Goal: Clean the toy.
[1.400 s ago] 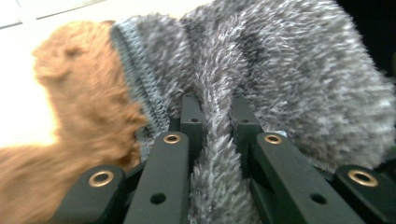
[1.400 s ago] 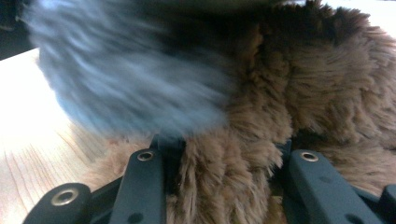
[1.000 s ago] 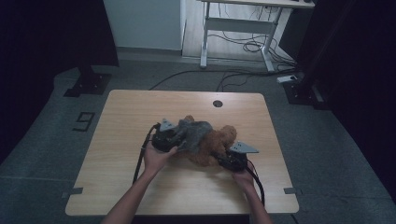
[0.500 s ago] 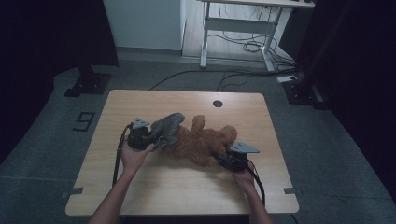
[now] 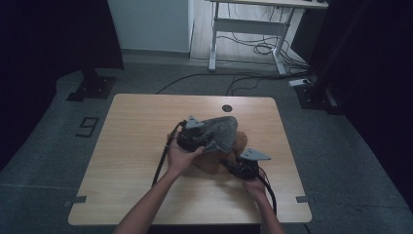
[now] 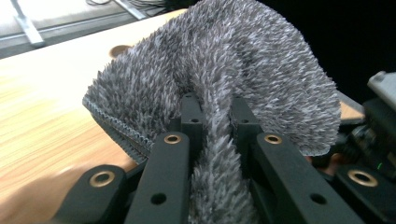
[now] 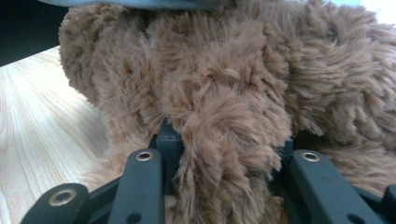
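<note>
A brown plush toy [image 5: 214, 161] lies on the wooden table [image 5: 136, 126], right of centre. My left gripper [image 5: 202, 139] holds a grey fuzzy cloth [image 5: 221, 130] lifted over the toy's top. In the left gripper view the jaws are shut on a fold of the grey cloth [image 6: 224, 70], which arches above the left gripper [image 6: 215, 105]. My right gripper [image 5: 230, 165] sits at the toy's near right side. In the right gripper view a thick tuft of the brown plush [image 7: 224, 70] is pinched by the right gripper [image 7: 224, 140].
A round cable hole [image 5: 226, 107] sits near the table's far edge. Bare wood spreads to the left and along the front. Beyond the table stand a white desk frame [image 5: 243, 29] with floor cables and a black stand base [image 5: 90, 87].
Half a second ago the left gripper had pulled the grey cloth off to the left of the toy; it has now swung back right and holds the cloth over the toy. The right gripper stayed put.
</note>
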{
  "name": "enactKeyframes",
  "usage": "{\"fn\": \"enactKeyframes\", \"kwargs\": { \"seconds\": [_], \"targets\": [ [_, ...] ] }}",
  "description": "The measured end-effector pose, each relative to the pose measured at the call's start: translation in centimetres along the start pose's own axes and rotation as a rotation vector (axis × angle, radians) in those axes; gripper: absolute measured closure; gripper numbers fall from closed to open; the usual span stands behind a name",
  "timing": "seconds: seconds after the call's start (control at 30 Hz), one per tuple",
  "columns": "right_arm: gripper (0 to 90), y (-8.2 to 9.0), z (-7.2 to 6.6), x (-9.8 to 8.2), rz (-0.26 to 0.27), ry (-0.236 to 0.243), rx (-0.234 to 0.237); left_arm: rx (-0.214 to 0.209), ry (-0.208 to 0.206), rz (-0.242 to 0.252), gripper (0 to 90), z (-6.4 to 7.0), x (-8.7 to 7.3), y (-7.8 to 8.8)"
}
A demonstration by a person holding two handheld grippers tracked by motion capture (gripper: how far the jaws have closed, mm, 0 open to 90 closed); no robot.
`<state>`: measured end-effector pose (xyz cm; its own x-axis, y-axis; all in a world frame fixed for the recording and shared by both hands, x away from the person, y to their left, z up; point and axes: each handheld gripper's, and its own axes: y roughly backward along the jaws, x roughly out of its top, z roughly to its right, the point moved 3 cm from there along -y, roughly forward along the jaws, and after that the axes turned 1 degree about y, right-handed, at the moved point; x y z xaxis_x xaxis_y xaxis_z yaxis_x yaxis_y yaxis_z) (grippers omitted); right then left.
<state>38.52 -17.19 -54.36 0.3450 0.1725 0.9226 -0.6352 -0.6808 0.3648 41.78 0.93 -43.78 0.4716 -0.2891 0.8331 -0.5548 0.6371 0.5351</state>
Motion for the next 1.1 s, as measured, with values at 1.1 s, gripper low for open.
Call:
{"fn": "enactKeyframes", "kwargs": {
  "seconds": [1.1],
  "targets": [
    [60.6, 0.0, 0.0, -0.1, 0.004, -0.010, 0.004, 0.233, 0.122, -0.057, 79.9, -11.1, -5.9, 6.5]
  ]
}}
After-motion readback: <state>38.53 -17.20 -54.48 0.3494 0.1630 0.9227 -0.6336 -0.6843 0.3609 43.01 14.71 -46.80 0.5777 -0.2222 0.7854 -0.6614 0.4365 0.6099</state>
